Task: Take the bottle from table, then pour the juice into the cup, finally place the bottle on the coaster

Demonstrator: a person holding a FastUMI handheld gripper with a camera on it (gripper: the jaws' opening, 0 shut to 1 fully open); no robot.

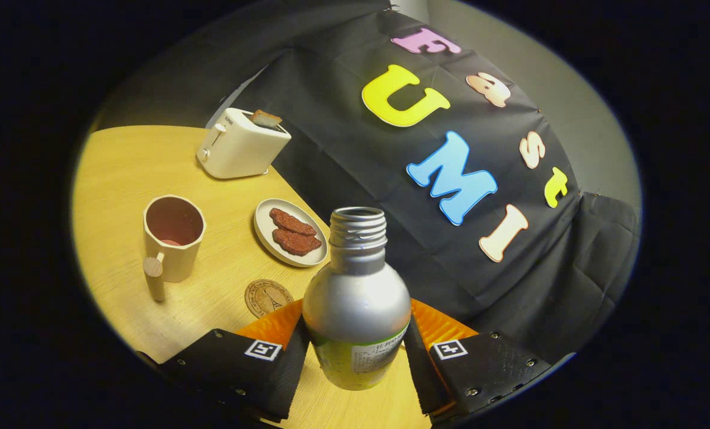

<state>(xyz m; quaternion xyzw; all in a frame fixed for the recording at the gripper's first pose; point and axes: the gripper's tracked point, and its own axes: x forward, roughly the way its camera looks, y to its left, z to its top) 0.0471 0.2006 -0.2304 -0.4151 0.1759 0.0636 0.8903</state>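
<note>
Here, tool [357, 348] gripping silver bottle [356, 298] btwn both fingers, cap off, threaded neck open, green label w/ print too small to read, hovering tilted over surface [122, 173], bottle's base partly hiding coaster [267, 297], cup [172, 244] beyond.

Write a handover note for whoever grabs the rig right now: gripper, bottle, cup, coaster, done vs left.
Gripper: shut on the silver metal bottle, both fingers pressing its lower body; cap off, threaded neck open.
Bottle looks lifted off the round wooden table, held roughly upright in the view.
Cream faceted cup with a wooden handle: beyond the fingers, to their left, upright; its contents are unclear.
Round brown coaster: just ahead of the left finger, nothing on it.
Done: bottle picked up.
Left: likely pouring into the cup, then setting the bottle on the coaster.
</note>
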